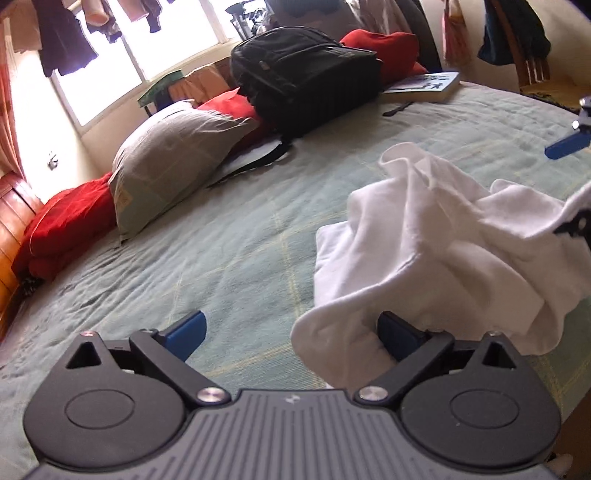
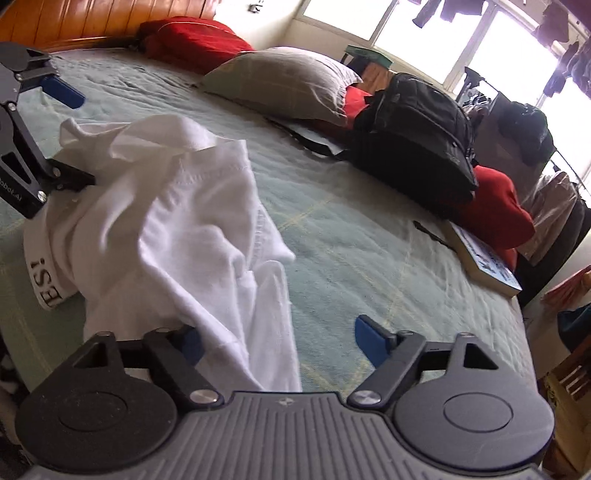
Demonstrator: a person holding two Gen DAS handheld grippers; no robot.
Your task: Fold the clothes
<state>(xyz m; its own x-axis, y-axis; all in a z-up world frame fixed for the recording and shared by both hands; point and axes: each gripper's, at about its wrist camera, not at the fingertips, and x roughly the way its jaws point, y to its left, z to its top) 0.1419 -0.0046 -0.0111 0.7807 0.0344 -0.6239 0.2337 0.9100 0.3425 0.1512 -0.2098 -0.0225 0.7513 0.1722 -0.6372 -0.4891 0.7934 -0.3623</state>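
Note:
A crumpled white garment point(image 1: 443, 240) lies heaped on the green bedspread point(image 1: 229, 258). My left gripper point(image 1: 291, 336) is open, jaws wide apart, and a fold of the cloth drapes over its right blue finger point(image 1: 397, 338). In the right wrist view the same garment point(image 2: 192, 221) hangs over the left finger point(image 2: 190, 343) of my open right gripper point(image 2: 279, 341); a band with black lettering point(image 2: 46, 277) shows at its left edge. Each gripper appears in the other's view: the right gripper point(image 1: 570, 184) at the far right, the left gripper point(image 2: 85, 138) at the upper left, both with jaws apart.
A black backpack point(image 1: 303, 77), a grey pillow point(image 1: 173, 155) and red cushions point(image 1: 62, 229) line the far side of the bed. A book point(image 1: 424, 86) and a dark pen point(image 1: 397, 109) lie beyond the garment. Wooden headboard point(image 2: 103, 18) at one end; clothes hang by the window point(image 1: 66, 40).

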